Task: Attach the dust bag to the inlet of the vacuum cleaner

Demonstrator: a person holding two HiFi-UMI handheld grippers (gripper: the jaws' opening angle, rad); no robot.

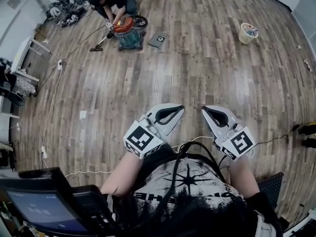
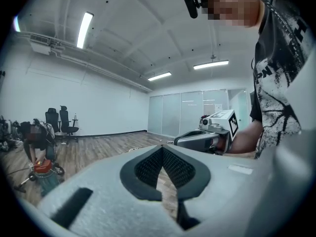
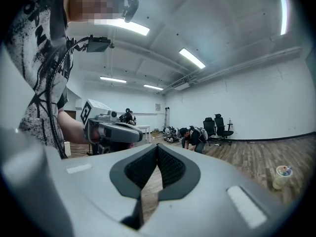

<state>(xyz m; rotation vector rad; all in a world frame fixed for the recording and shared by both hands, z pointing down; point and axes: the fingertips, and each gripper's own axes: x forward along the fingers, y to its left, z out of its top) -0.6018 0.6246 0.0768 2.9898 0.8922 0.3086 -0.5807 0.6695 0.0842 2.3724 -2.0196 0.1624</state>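
A wooden floor [image 1: 207, 78] fills the room. Near its far right corner stands a cream bucket [image 1: 248, 32] with something inside. Toward the far left corner a person [image 1: 112, 1] crouches, and a flat grey slab [image 1: 159, 39] lies on the boards nearby. A pile of dark gear [image 1: 74, 6] sits along the far edge. A white desk [image 1: 24, 56] stands at the left edge. A thin white cable [image 1: 51, 100] runs down the boards beside it, with a small white scrap [image 1: 83, 114] near. Two black office chairs [image 2: 65, 118] stand by a white wall. A dark device with a bluish screen [image 1: 37, 209] shows at the head view's lower left.
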